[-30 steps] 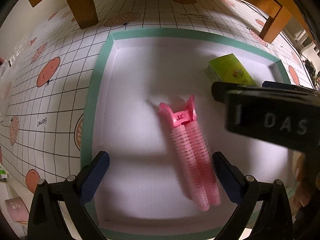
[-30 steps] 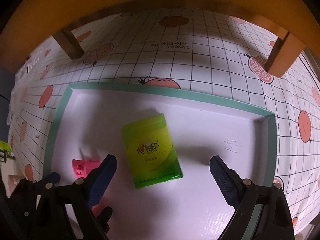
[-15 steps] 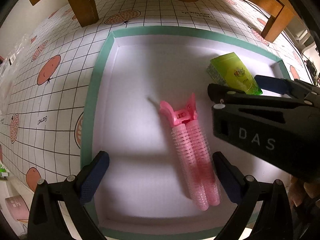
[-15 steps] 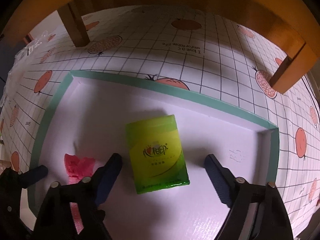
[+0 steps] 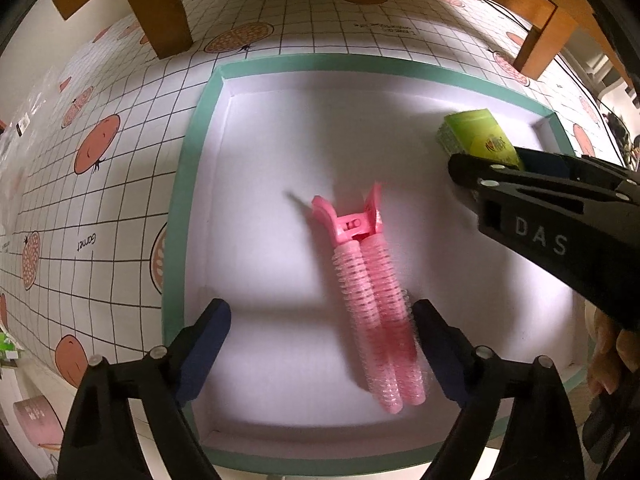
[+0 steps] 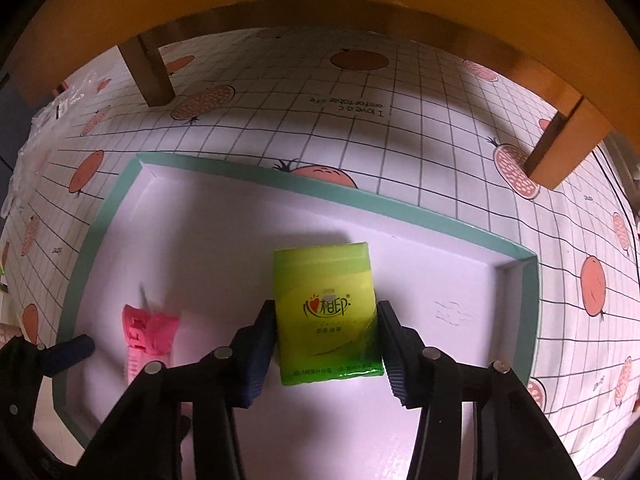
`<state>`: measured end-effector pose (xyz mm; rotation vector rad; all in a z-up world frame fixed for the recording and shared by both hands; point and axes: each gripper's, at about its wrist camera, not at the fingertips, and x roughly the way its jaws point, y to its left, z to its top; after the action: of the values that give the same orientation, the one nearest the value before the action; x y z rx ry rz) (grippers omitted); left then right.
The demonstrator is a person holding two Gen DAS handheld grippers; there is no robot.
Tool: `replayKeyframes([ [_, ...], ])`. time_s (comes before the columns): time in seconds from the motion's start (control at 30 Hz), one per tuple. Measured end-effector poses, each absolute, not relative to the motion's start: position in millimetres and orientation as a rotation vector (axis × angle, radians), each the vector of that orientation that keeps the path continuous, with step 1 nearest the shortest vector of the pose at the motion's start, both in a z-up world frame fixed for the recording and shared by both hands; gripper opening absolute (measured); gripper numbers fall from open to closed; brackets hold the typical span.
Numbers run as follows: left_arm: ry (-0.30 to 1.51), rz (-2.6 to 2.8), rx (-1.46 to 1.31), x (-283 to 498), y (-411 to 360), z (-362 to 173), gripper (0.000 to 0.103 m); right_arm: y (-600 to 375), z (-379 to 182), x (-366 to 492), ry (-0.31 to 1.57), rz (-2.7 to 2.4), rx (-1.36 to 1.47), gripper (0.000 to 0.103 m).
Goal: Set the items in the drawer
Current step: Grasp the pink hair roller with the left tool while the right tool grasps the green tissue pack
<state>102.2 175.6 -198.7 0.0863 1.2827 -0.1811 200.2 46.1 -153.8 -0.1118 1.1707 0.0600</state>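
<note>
A white drawer with a teal rim [image 5: 176, 220] [image 6: 400, 204] lies on the fruit-print cloth. In it are a pink hair-roller clip [image 5: 372, 300] [image 6: 148, 332] and a green tissue pack [image 6: 326, 316] [image 5: 476, 140]. My right gripper [image 6: 326, 312] points down over the pack. Its jaws are closing, and both blue pads touch the pack's long sides. My left gripper [image 5: 320, 312] hangs over the roller with its jaws closing. The roller lies between them, close to the right finger, and neither pad presses on it.
Wooden legs [image 5: 160, 12] [image 6: 560, 152] stand on the tablecloth [image 5: 100, 200] behind the drawer, under a wooden frame. The right gripper's black body [image 5: 560, 220] crosses the left wrist view, with a person's hand [image 5: 608, 340] behind it. A pink box [image 5: 36, 420] sits far left.
The right gripper's jaws have narrowed from wide apart to the tissue pack's sides, and it has come closer to the pack. The left jaws have narrowed slightly. The roller has not moved.
</note>
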Motion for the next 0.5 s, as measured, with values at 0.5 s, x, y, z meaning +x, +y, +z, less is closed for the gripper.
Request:
replayKeyframes([
  [0.5, 1.246, -0.236, 0.131, 118, 156, -187, 0.058, 11, -154, 191, 1.255, -0.032, -0.019, 0.051],
])
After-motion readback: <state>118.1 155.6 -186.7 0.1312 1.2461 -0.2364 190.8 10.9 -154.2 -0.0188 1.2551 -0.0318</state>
